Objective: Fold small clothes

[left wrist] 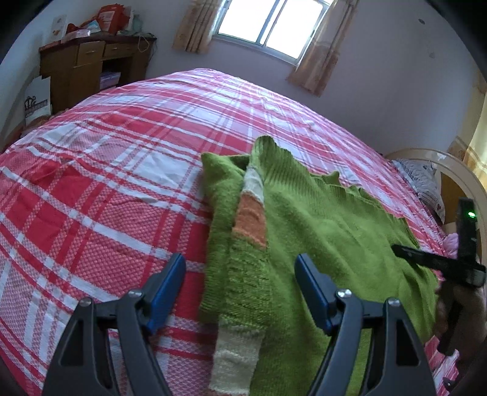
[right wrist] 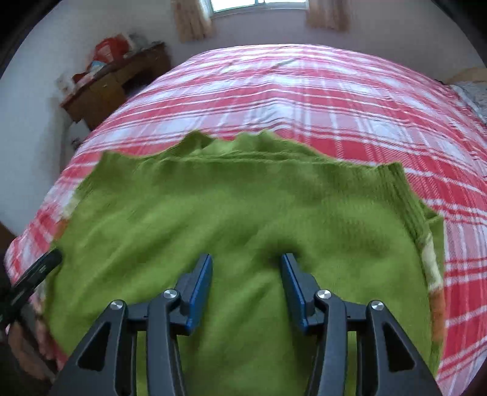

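Observation:
A small green knitted sweater (left wrist: 319, 225) lies spread on the bed, with one sleeve (left wrist: 248, 225), banded orange and cream, folded in along its left side. My left gripper (left wrist: 240, 265) is open and empty, hovering over that sleeve at the sweater's left edge. In the right wrist view the sweater (right wrist: 243, 213) fills the middle. My right gripper (right wrist: 246, 265) is open over the sweater's body, its fingertips close to or touching the knit. The other sleeve's striped cuff (right wrist: 433, 274) shows at the sweater's right edge.
The bed has a red, pink and white plaid sheet (left wrist: 106, 182). A wooden desk (left wrist: 88, 70) piled with items stands far left by the wall. A window with curtains (left wrist: 268, 24) is behind. A pillow and headboard (left wrist: 441, 182) are at the right.

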Demonstrator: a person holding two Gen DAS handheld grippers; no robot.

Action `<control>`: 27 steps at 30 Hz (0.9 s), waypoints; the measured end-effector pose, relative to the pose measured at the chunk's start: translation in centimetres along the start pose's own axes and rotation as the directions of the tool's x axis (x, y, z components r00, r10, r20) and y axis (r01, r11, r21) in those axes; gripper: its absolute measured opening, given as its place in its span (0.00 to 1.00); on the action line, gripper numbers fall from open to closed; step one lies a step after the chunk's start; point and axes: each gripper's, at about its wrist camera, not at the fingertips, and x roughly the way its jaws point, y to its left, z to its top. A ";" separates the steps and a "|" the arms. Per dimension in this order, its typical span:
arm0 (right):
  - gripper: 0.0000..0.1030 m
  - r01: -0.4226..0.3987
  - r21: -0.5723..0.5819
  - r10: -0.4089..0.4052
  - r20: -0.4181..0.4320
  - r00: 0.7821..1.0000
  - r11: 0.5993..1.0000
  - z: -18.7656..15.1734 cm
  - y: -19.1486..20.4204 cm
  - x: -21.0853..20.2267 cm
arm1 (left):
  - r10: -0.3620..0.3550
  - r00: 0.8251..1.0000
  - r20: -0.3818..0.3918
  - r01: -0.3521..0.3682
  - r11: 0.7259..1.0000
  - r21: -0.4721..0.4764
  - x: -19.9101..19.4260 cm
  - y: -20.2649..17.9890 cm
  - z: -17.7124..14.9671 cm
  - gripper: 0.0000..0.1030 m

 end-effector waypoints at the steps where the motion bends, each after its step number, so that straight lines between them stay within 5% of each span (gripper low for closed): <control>1: 0.47 0.012 0.028 -0.012 0.012 1.000 1.000 0.6 -0.5 0.5 | -0.009 1.000 0.003 0.009 1.000 -0.012 0.0 0.2 0.0 0.74; 4: 0.47 -0.034 0.166 0.027 0.042 0.999 0.985 1.3 -2.1 0.4 | -0.021 1.000 0.020 0.022 0.999 -0.045 -0.3 0.8 0.1 0.74; 7: 0.47 -0.063 0.179 0.051 0.070 0.996 0.982 0.4 -1.3 -1.2 | -0.027 0.999 0.043 0.031 0.997 -0.075 -0.7 1.4 0.0 0.74; 17: 0.51 -0.087 -0.129 0.109 0.180 0.978 0.988 -7.5 7.2 -8.5 | -0.031 0.999 0.035 0.035 0.994 -0.102 -1.3 2.4 -0.1 0.75; 23: 0.54 -0.034 -0.405 0.122 0.192 0.974 0.913 -12.3 13.7 -9.0 | 0.060 0.998 -0.013 -0.059 0.998 0.023 -1.2 1.1 -0.6 0.75; 27: 0.54 -0.026 -0.461 0.126 0.187 0.974 0.887 -13.9 15.8 -8.6 | 0.103 0.994 -0.021 -0.102 0.992 0.070 -1.5 0.7 -1.3 0.75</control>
